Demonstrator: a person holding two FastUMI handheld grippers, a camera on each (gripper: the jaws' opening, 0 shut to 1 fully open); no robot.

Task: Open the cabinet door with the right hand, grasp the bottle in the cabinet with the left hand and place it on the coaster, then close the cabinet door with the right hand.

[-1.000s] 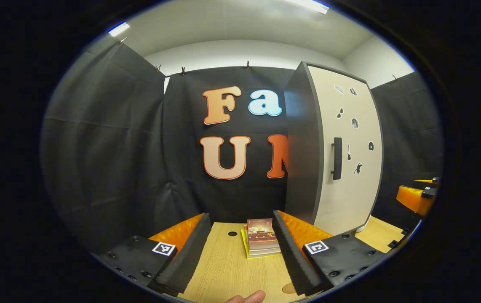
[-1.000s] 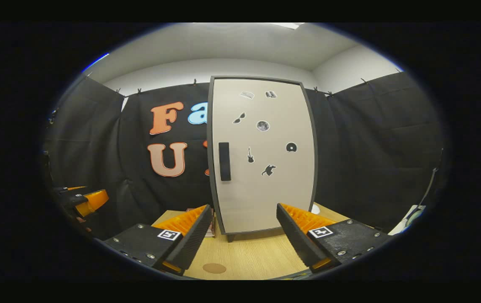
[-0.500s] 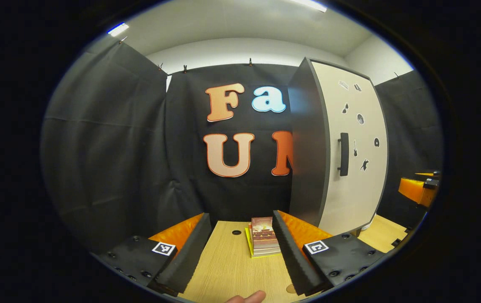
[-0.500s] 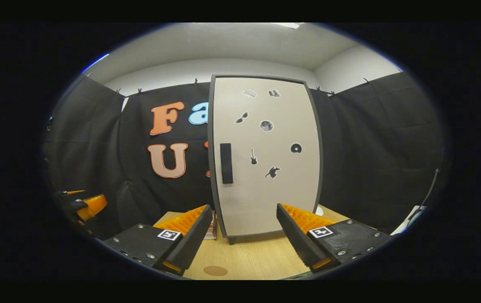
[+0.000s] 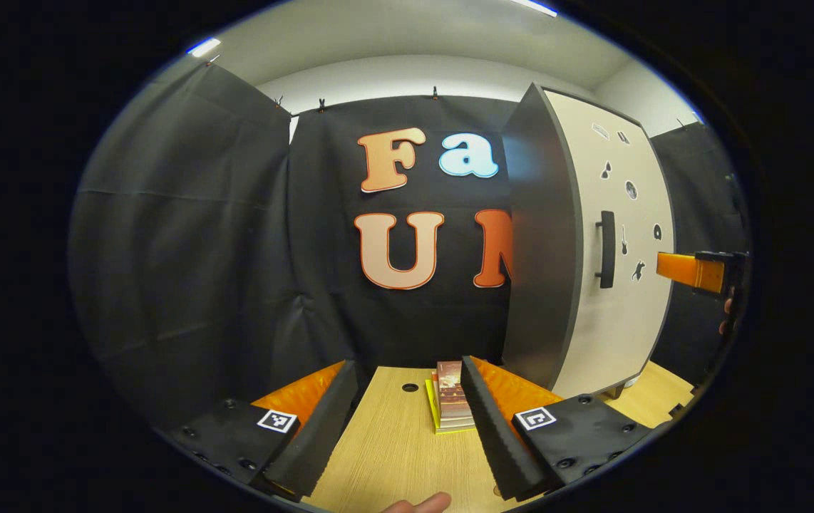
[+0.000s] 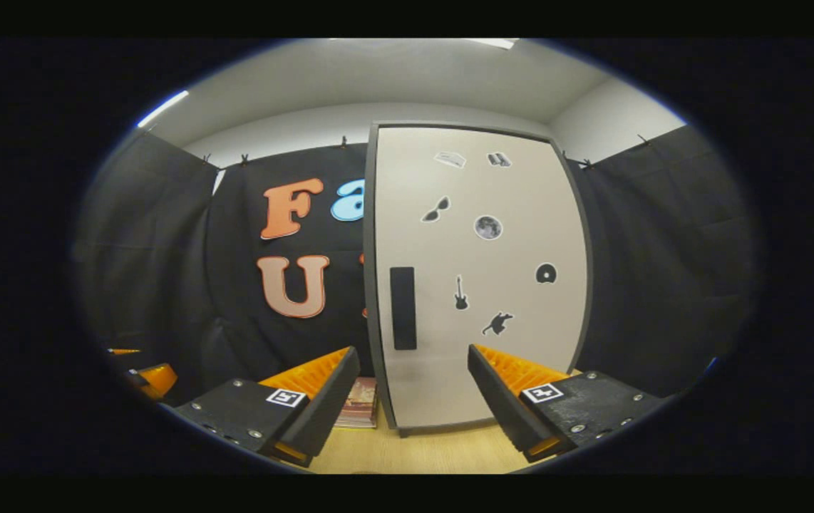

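Observation:
The cabinet (image 6: 478,285) stands on the wooden table, its pale door shut, so its inside is hidden. A dark upright handle (image 6: 403,308) sits near the door's left edge. My right gripper (image 6: 413,353) is open, just short of the door, with the handle right above the gap between its fingers. In the left gripper view the cabinet (image 5: 592,249) is at the right, its handle (image 5: 605,249) facing the right gripper (image 5: 699,271). My left gripper (image 5: 407,369) is open over the table and holds nothing. A sliver of the round coaster (image 5: 495,490) peeks out by its right finger.
A small stack of books (image 5: 450,407) lies on the table (image 5: 393,456) left of the cabinet, also seen as the books (image 6: 358,412). A person's fingertip (image 5: 418,504) shows at the bottom edge. The left gripper (image 6: 154,374) hangs low at the far left.
The right gripper has risen and moved closer to the door, so the handle now looms larger above its fingers. The left gripper has drifted a little; the cabinet sits further right in its view.

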